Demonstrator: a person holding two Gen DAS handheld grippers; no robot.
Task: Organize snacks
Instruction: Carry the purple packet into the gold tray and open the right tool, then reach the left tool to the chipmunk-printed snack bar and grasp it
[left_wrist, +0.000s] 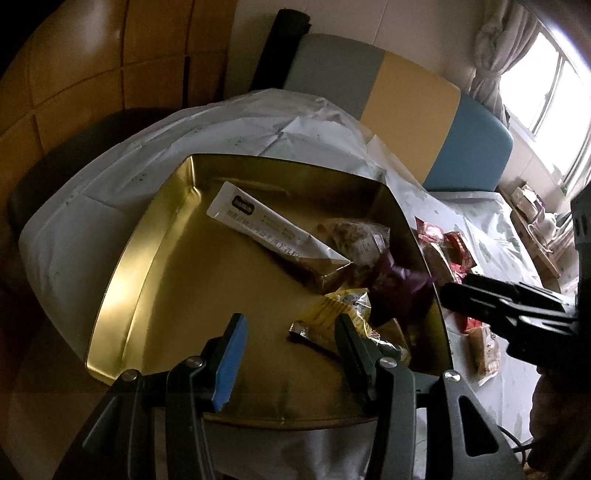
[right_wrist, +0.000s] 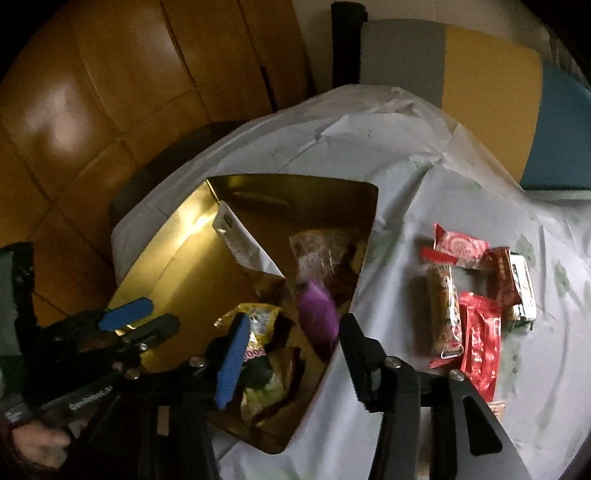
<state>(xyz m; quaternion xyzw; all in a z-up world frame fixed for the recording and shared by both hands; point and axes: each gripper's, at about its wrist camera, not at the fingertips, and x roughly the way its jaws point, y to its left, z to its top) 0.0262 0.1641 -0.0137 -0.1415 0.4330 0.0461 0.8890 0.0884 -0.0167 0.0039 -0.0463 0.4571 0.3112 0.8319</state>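
A gold tin (left_wrist: 122, 280) (right_wrist: 192, 288) stands open on the white tablecloth (right_wrist: 406, 177). Inside it lie a long white packet (left_wrist: 266, 225) (right_wrist: 240, 240), a clear bag of brown snack (left_wrist: 354, 236) (right_wrist: 321, 251), a purple packet (left_wrist: 399, 291) (right_wrist: 317, 306) and a yellow packet (left_wrist: 332, 317) (right_wrist: 260, 317). My left gripper (left_wrist: 291, 325) (right_wrist: 147, 319) hangs open over the tin's near side, with the yellow packet just beyond its right finger. My right gripper (right_wrist: 295, 325) (left_wrist: 448, 295) is open above the tin's right corner. The purple packet lies blurred below it, not gripped.
Several loose snacks lie on the cloth right of the tin: red packets (right_wrist: 458, 247) (left_wrist: 443, 243), a long bar (right_wrist: 445, 314), a brown packet (right_wrist: 500, 280). A grey, yellow and blue chair (left_wrist: 406, 92) stands behind the table. The table drops off to a wooden floor (right_wrist: 92, 110) at left.
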